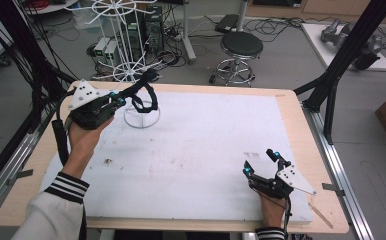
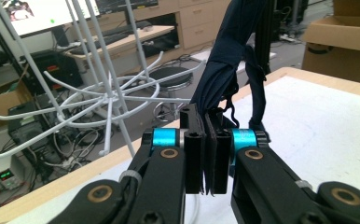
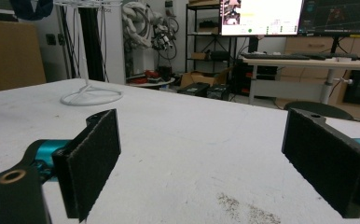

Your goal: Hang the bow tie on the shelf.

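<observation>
My left gripper [image 1: 123, 100] is raised over the table's far left corner, shut on a dark navy cloth item [image 1: 146, 95]. In the left gripper view the jaws are pressed together [image 2: 206, 126] on the cloth's edge, and the cloth [image 2: 225, 60] rises and drapes beyond them. A white wire rack [image 1: 126, 40] stands just past it, its ring base [image 1: 142, 119] on the white mat; the rack's arms [image 2: 108, 93] spread to the left of the cloth. My right gripper [image 1: 262, 162] rests low at the front right, open, with nothing between its pads [image 3: 94, 158].
A white mat [image 1: 196, 150] covers the wooden table. The rack base [image 3: 92, 97] lies far off in the right gripper view. A black stool [image 1: 241, 47] and cables are on the floor behind. Black frame posts [image 1: 341, 60] rise at the right.
</observation>
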`<state>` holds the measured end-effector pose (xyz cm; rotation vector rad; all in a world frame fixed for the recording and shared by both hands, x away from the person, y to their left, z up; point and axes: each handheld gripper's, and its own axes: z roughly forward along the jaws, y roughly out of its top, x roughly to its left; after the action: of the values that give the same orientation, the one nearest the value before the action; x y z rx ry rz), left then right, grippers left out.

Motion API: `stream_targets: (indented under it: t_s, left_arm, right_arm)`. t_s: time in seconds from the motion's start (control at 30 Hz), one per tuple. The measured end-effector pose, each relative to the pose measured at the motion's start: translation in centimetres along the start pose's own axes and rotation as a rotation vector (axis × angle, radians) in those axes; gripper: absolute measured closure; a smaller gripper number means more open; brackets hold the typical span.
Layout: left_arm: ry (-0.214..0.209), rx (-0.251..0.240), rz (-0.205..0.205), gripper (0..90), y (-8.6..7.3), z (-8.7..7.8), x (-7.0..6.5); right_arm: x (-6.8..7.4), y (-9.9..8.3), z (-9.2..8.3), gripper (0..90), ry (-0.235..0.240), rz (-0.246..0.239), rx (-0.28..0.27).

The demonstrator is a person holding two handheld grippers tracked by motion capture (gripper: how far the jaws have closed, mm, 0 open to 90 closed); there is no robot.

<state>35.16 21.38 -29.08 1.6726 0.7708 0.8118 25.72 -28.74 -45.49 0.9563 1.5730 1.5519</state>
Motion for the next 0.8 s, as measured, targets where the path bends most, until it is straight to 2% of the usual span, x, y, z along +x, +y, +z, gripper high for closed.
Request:
stream_targets:
  t_s: [0.6, 0.8]
  left_arm:
    - [0.099, 0.018, -0.049, 87.3, -1.7, 1.3, 0.3]
    - [0.120, 0.033, -0.041, 87.3, -2.2, 1.7, 0.3]
  right_arm:
    - [0.0, 0.0, 0.0, 10.7, 0.000, 0.001, 0.000]
    - [0.0, 0.0, -0.1, 10.7, -0.001, 0.004, 0.001]
